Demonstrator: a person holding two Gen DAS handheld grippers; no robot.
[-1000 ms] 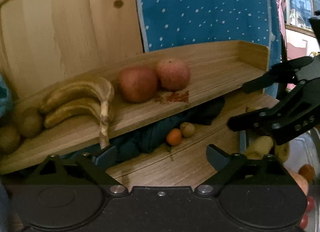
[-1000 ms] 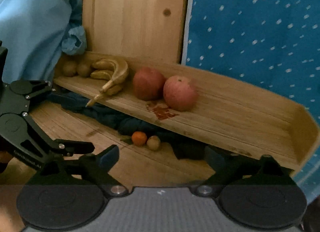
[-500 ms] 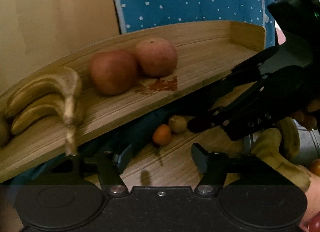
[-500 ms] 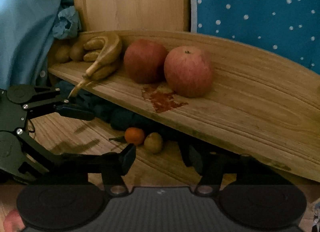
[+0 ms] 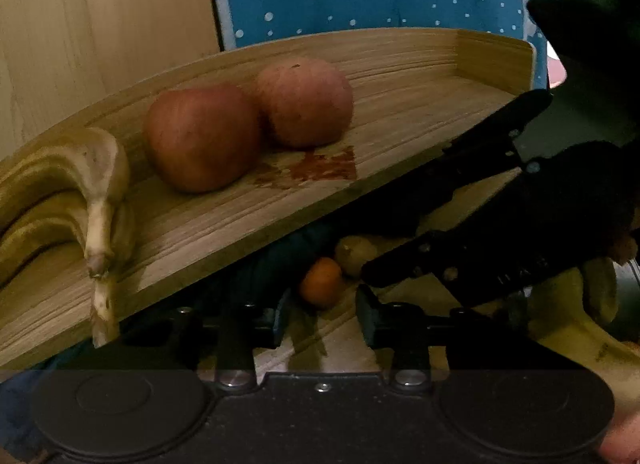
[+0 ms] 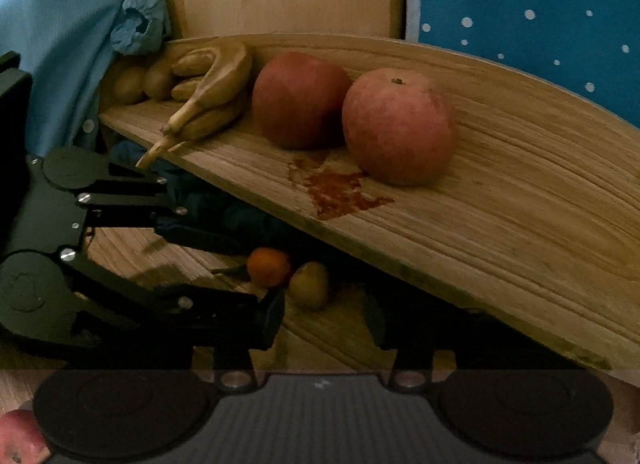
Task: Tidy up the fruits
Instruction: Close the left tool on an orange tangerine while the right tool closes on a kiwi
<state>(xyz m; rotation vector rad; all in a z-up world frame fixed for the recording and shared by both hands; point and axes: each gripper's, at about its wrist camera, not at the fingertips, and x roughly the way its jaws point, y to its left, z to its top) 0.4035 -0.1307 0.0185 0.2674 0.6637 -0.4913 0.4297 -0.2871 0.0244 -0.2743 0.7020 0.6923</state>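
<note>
Here both the left gripper [image 5: 322, 314] and right gripper [image 6: 326, 318] hang at lower centre, jaws narrowing on nothing; crowded together, either could knock the small orange fruit [image 6: 269, 266] away.

— What do your tools look like?
— Your left gripper [image 5: 322, 314] is matte black, two round discs along the lower edge, silver screws at the finger roots, blue-grey pads [image 5: 276, 318].
— And the other?
— Your right gripper [image 6: 326, 314] has the same black linkage, but a ribbed grey body at bottom centre.
</note>
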